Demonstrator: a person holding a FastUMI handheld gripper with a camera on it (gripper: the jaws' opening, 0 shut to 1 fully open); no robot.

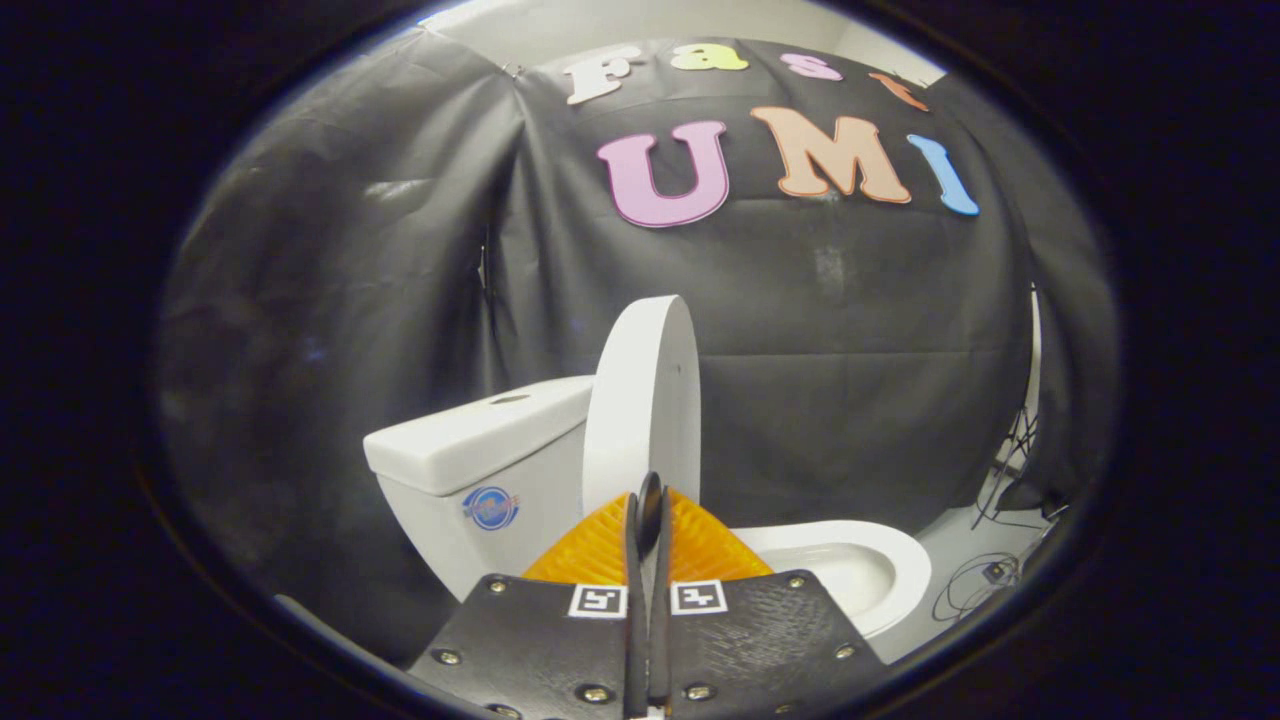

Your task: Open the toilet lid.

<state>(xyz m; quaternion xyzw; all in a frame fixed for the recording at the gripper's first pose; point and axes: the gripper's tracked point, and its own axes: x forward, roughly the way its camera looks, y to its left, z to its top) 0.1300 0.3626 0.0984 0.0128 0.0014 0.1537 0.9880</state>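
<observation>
toilet lid (645, 400) white, raised upright, claw (648, 500) closed

Tool-mounted fisheye, low beside the toilet (650, 470), facing the booth wall (820, 330).

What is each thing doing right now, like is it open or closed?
toilet lid: open, standing upright just ahead of the fingers, by the tank.
toilet bowl: uncovered, you can see inside.
tank: its cover is on, closed.
gripper: shut, its orange fingers pressed together with nothing between them.
cables: lying loose on the floor beyond the bowl.
</observation>
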